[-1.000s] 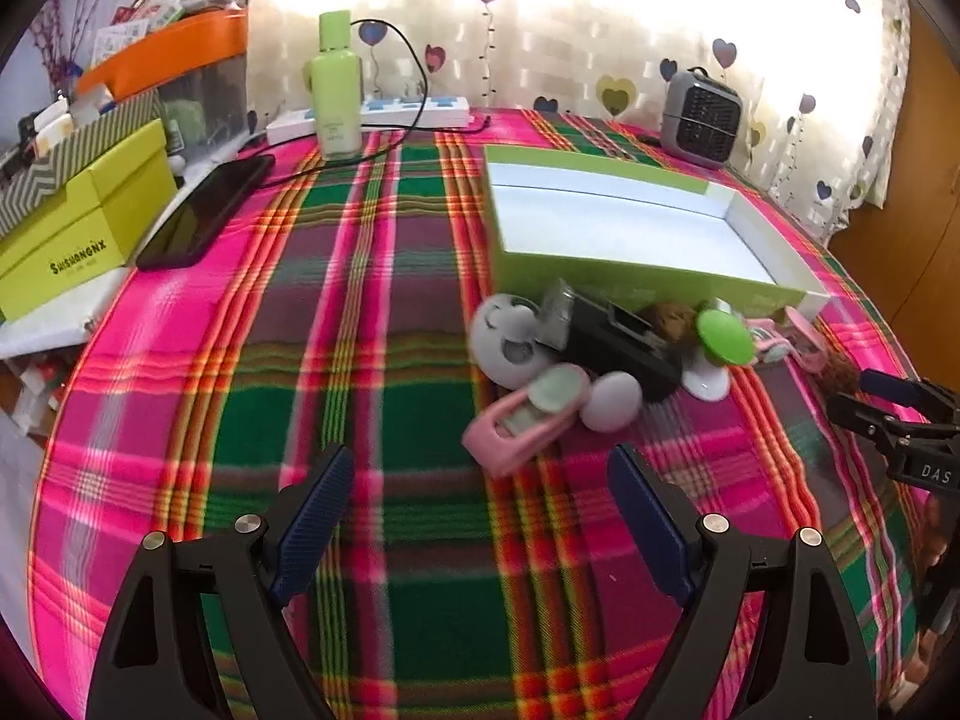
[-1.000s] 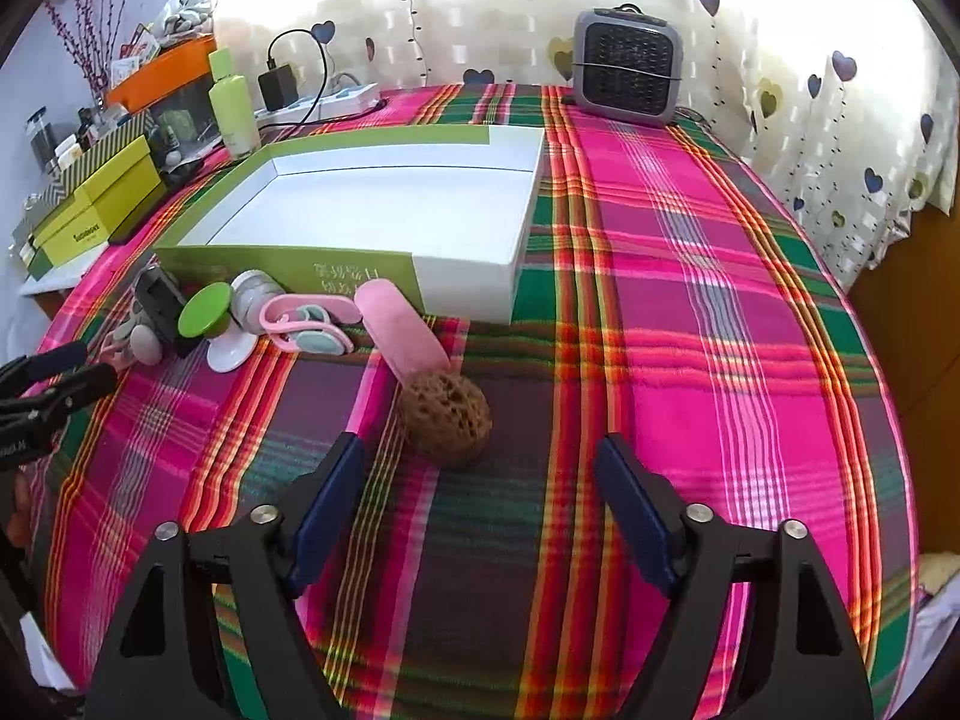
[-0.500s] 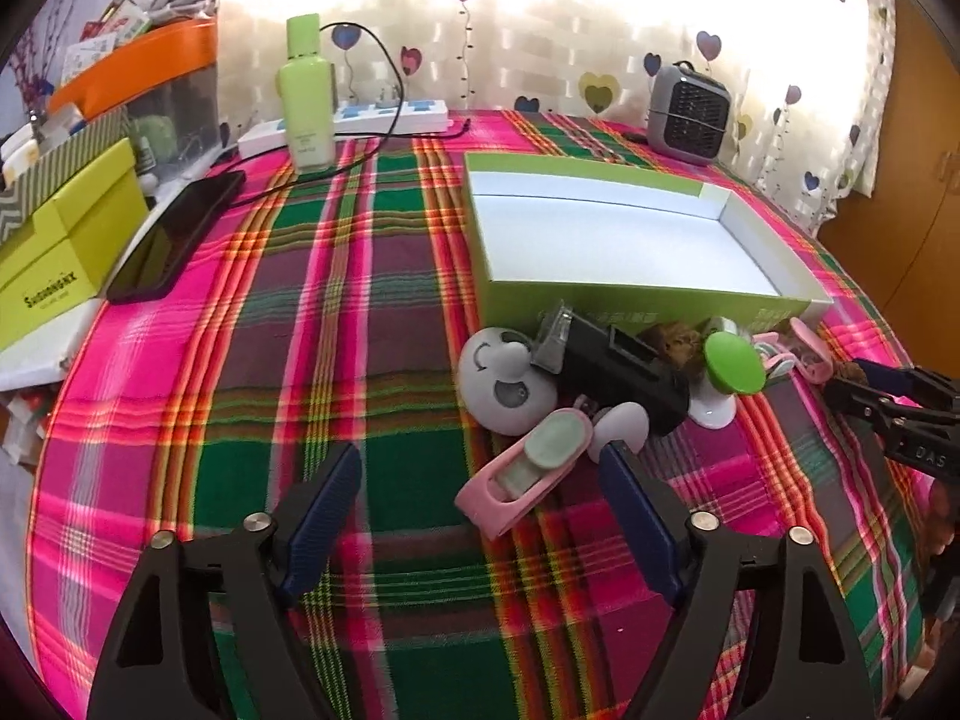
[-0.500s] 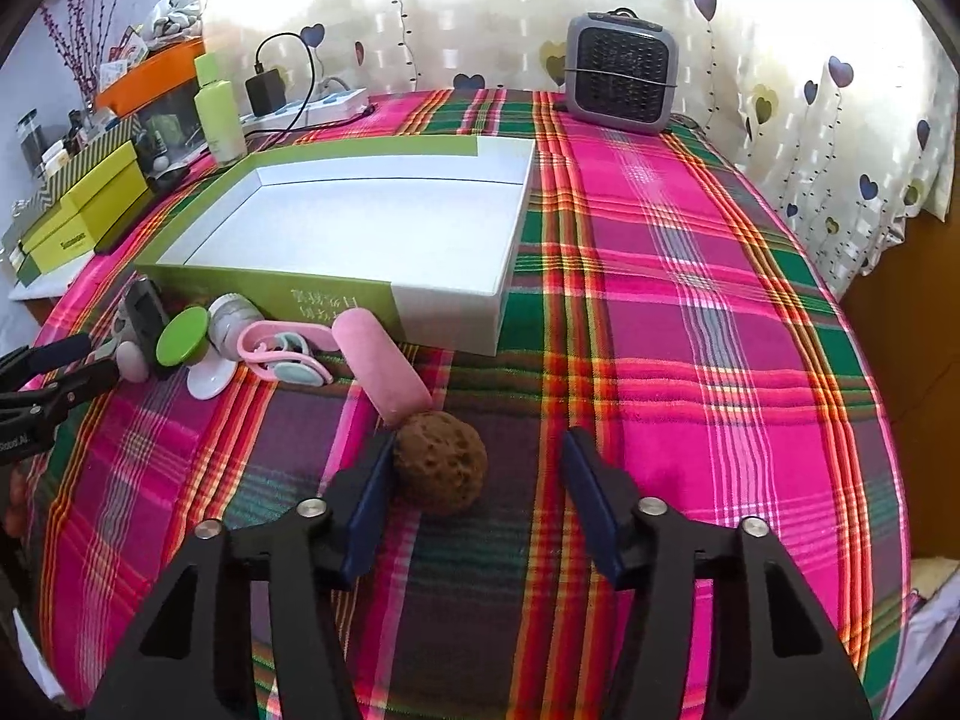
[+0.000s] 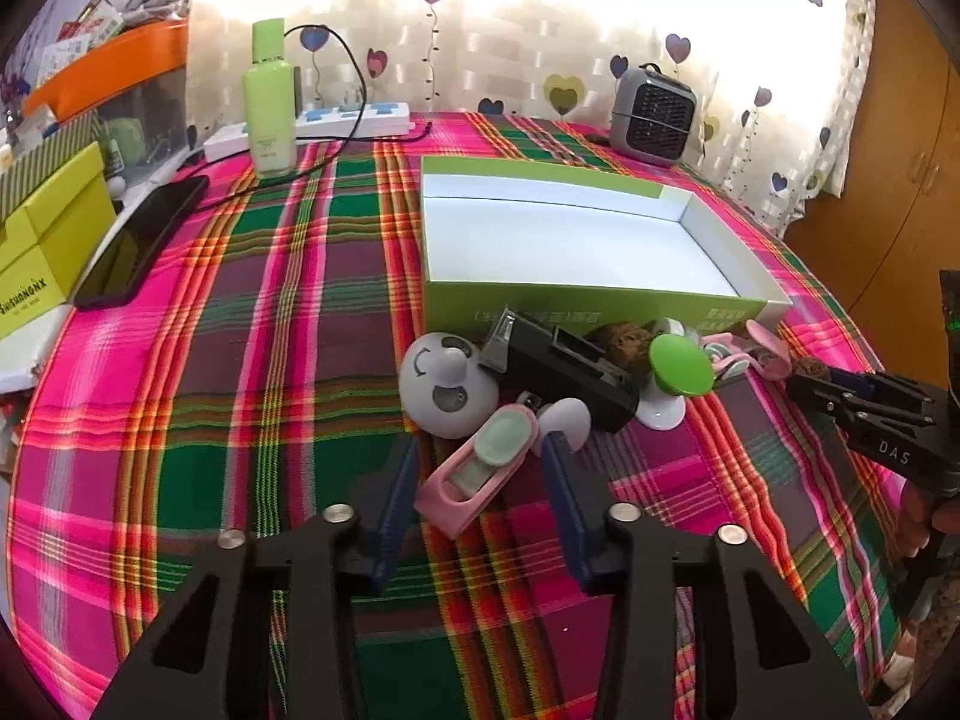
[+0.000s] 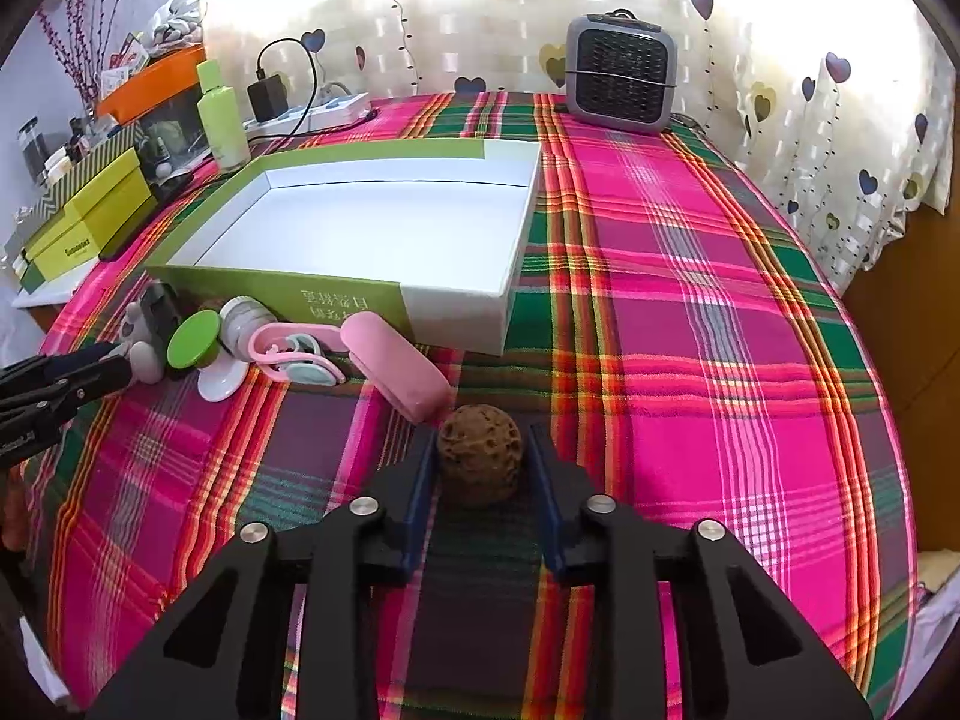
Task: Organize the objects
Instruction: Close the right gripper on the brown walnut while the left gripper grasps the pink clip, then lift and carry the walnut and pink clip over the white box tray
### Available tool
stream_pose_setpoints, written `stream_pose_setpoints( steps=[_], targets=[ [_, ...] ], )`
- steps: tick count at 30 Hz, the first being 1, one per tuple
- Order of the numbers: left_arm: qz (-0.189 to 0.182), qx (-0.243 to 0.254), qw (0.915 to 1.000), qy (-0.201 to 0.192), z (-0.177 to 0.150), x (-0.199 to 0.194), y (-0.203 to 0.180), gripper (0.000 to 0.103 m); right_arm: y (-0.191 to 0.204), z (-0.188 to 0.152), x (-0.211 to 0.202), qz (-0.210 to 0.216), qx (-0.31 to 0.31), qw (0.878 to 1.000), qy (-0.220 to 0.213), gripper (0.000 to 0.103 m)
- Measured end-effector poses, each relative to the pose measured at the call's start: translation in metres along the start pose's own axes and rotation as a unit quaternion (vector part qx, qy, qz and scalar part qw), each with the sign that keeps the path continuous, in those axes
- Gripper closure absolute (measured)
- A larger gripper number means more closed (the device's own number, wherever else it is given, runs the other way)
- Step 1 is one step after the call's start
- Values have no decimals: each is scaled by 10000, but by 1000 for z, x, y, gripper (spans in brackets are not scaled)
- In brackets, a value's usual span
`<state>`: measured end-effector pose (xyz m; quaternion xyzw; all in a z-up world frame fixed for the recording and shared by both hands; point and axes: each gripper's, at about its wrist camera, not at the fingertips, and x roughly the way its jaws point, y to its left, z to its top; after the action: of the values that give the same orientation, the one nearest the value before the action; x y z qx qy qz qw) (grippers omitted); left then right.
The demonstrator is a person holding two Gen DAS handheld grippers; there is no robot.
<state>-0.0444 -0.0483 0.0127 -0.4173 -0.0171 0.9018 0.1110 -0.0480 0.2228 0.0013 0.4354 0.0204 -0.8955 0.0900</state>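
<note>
Pinching brown ball [image 6: 480, 461] between right gripper [image 6: 482, 468] pads, left gripper [image 5: 479, 474] closing round pink case [image 5: 477, 473].

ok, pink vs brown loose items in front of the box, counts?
Pink: 3 (pink clip, pink case, pink frame)
Brown: 2 (brown ball by the box, lone brown ball)
Total: 5
</note>
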Motion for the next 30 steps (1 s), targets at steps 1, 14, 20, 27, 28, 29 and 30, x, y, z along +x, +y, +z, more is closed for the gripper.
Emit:
stream_pose_setpoints(
  steps=[1, 14, 20, 27, 28, 29, 30],
  targets=[
    [-1, 4, 10000, 12, -1, 0, -1, 70, 0, 0, 0, 9, 16, 10000, 0, 73],
    [-15, -171, 9998, 118, -11, -1, -6, 87, 6, -8, -6, 170, -5, 9999, 1, 73],
    [-67, -112, 9998, 173, -19, -8, -13, 87, 16, -14, -10, 327, -81, 9994, 26, 73],
    [-12, -135, 9997, 179, -17, -6, -13, 74, 28, -17, -11, 453, -201, 9988, 57, 73],
    [3, -131, 9998, 177, -16, -5, -13, 71, 29, -17, -11, 468, -215, 9987, 62, 73],
    [28, -97, 9998, 187, -15, -4, -15, 70, 31, -17, -11, 481, -220, 9986, 62, 73],
    [71, -50, 9998, 181, -15, -4, -16, 70, 32, -17, -11, 496, -226, 9985, 64, 73]
  ],
)
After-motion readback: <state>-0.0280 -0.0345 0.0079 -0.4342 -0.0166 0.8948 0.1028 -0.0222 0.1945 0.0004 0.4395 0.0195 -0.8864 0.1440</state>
